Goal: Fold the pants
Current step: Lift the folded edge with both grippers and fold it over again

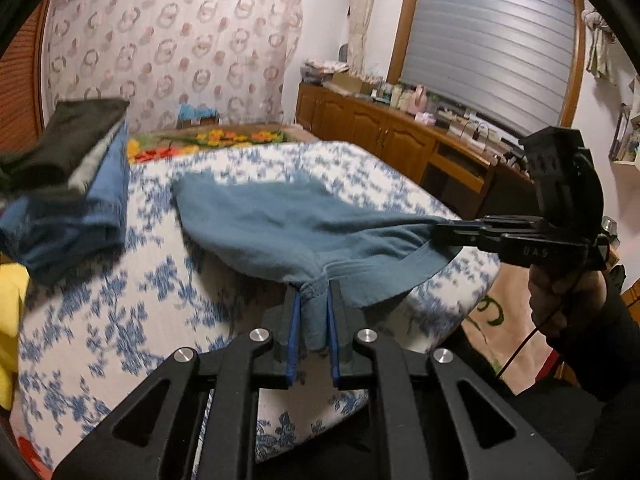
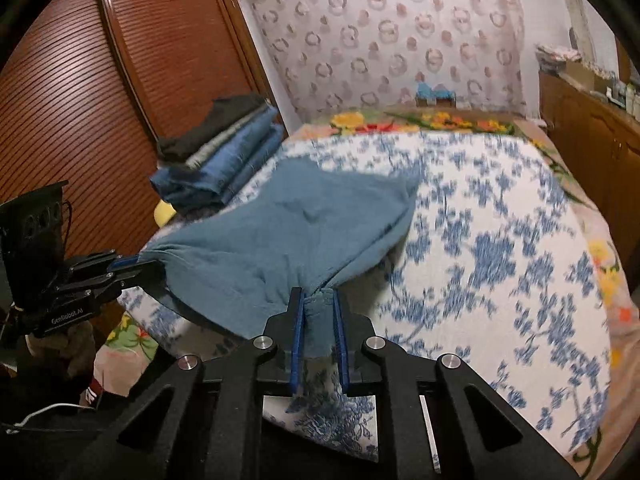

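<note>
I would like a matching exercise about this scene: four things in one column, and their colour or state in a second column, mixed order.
Things:
1. blue-grey pants
2. pile of folded clothes
3. bed cover
4. wardrobe door

States:
A. white with blue flowers
B. brown with slats
C. pinched at two corners, partly lifted off the bed
D. stacked, dark piece on top

The left gripper and the right gripper each clamp a bunch of cloth.

Pairs: 1-C, 2-D, 3-A, 4-B

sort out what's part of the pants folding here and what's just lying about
In the job: blue pants, left gripper, right gripper.
Lying about: stack of folded clothes, yellow cloth, flowered bedspread.
</note>
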Available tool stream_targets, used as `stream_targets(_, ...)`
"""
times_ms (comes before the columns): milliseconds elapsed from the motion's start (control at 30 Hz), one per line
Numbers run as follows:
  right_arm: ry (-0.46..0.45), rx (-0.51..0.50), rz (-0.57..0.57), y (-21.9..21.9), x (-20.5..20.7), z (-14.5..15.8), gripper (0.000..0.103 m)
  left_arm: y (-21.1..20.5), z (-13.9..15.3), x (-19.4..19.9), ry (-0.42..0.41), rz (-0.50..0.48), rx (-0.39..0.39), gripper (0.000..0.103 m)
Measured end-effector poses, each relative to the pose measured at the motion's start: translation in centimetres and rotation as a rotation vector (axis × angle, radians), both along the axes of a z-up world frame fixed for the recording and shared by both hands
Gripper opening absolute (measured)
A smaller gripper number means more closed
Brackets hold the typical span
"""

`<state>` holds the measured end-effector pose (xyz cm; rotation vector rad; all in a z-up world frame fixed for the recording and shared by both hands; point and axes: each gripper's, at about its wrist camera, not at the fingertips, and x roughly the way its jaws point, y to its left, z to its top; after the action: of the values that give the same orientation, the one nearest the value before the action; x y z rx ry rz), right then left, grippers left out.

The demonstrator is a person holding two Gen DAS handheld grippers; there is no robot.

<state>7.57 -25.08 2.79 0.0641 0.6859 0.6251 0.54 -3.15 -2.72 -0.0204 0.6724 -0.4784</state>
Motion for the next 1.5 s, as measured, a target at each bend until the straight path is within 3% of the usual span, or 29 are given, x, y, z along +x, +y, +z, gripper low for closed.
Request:
stream_targets(367,-0.095,0.014,0.009,-0.7,-1.5,2.8,0.014,0.1,3.5,-0.1,-0.091,0.003,-0.002,0.013)
stream_targets(933,-0.066,-0.001,-0.022,2.8,7.5,1.7,0.014,0.3,1.9,8.6,-0.070,0.078,0.052,0.013)
stream_targets(1500,-0.058,-0.040,-0.031,5.3,12.6,0.0,0.013,0.4,0.5,12.0,-0.036,0.127,0.088,0.013)
